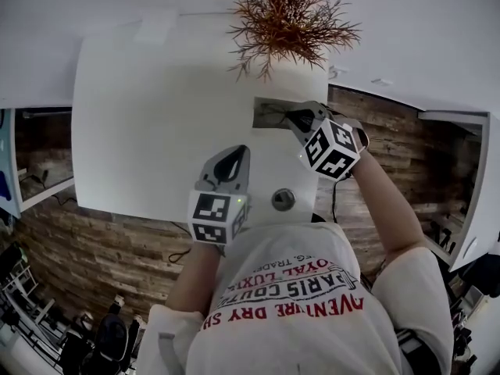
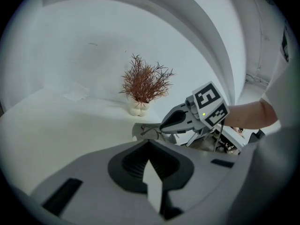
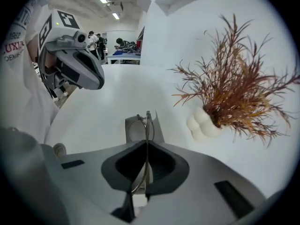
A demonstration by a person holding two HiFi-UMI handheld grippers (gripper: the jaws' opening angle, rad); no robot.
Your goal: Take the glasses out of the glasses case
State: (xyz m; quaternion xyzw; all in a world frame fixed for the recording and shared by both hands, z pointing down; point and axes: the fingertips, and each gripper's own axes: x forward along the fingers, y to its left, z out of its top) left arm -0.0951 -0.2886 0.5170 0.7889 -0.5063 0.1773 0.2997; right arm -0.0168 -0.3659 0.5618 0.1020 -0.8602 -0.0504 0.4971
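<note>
The thin wire-rimmed metal glasses (image 3: 144,124) are pinched edge-on in the right tongs (image 3: 146,145), which are clenched on the frame so that the rims stand upright out past the tips. Just beyond them, at 12 o'clock in the right gripper view, the flat grey glasses case (image 3: 133,131) lies on the white bench (image 3: 98,102). The glasses are right over it, and I cannot tell whether they still touch it.

In the head view the case sits at 6 o'clock from the rust-red dried plant in a white lumpy pot (image 1: 289,14). The left tongs (image 1: 233,156) hover at 7 o'clock from the case, apart from it. Their own view shows them pressed together with nothing between them.

The glasses look very light and springy, with wire that would bend under a hard squeeze or a sideways twist. The lenses, if any, would probably smear or scratch against the pads. The best place to hold seems to be the bridge or the rim next to a hinge, with gentle pressure, and the lift should go straight up and away from the case.

The case looks soft and light, so it may ride up with the frame. The free left tongs could press on its near edge to keep it down.
</note>
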